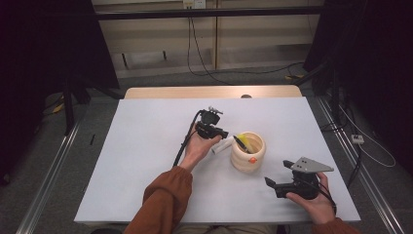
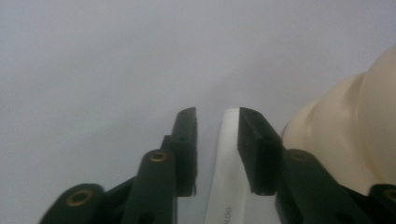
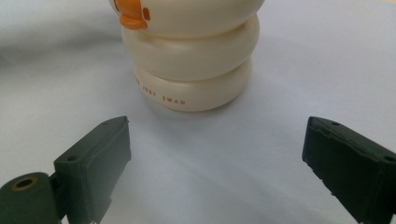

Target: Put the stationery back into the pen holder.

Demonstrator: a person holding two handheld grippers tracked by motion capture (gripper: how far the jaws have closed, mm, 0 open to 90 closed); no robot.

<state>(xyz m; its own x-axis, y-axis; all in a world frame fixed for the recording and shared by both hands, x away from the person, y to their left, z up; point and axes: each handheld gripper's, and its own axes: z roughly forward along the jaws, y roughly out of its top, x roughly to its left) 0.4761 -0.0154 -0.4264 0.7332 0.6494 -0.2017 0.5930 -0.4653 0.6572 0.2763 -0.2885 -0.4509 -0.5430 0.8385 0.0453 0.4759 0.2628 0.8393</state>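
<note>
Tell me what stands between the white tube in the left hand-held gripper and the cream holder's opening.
Nothing visible does. The left hand-held gripper holds the white tube right beside the cream holder, whose open top already has a yellow item inside.

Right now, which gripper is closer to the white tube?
Left. The left gripper has its fingers around the white tube beside the cream holder. The right gripper is on the holder's other side, well away.

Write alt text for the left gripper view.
Two black jaws of the left gripper rise from the bottom, nearly closed around a white pen-like object lying on the pale table. A cream ribbed holder bulges in at the right edge, just beyond the right-hand jaw.
</note>
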